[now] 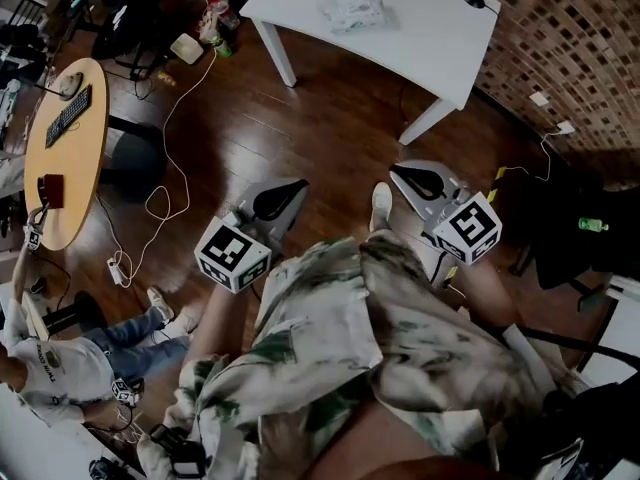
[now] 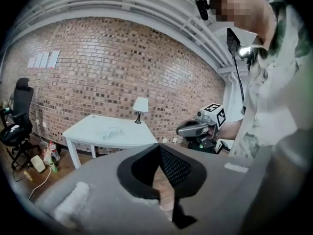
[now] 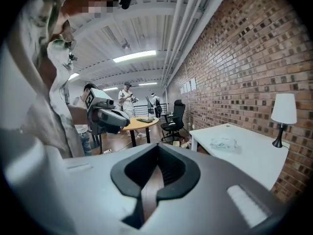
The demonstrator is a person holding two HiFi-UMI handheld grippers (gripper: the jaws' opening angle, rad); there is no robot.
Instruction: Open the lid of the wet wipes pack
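White tabletop (image 1: 420, 28) up ahead, and the wet wipes pack (image 1: 352, 10) lies flat on it, a pale crinkled packet out on the bare surface. It's too small from here to say which way the lid faces or whether it's shut.

Nothing is in contact yet. The person stands on the dark wooden floor (image 1: 300, 118), and a stretch of that floor lies between both grippers and the table. The left gripper (image 2: 157, 147) is held out at waist height with its fingers (image 2: 177, 168) drawn together at the tips, nothing between them and only floor showing through the gap lower down. Same on the right gripper (image 3: 157, 146): tips meeting, empty.

From the head view the pack sits well apart from both, forward of them and roughly between their two lines. The left gripper view has it ahead and off to the left. The right gripper view has it ahead and to the right, short of the lamp (image 3: 283, 109) at the table's end.

So the step in hand looks like the approach. To do it well, I'd say close in until the pack is right under both grippers, then spread one pair of fingers before reaching. One gripper probably needs to pin the soft body of the pack while the other catches the lid's free edge and lifts. A light packet like that seems likely to slide or ride up if it's pulled unsteadied.
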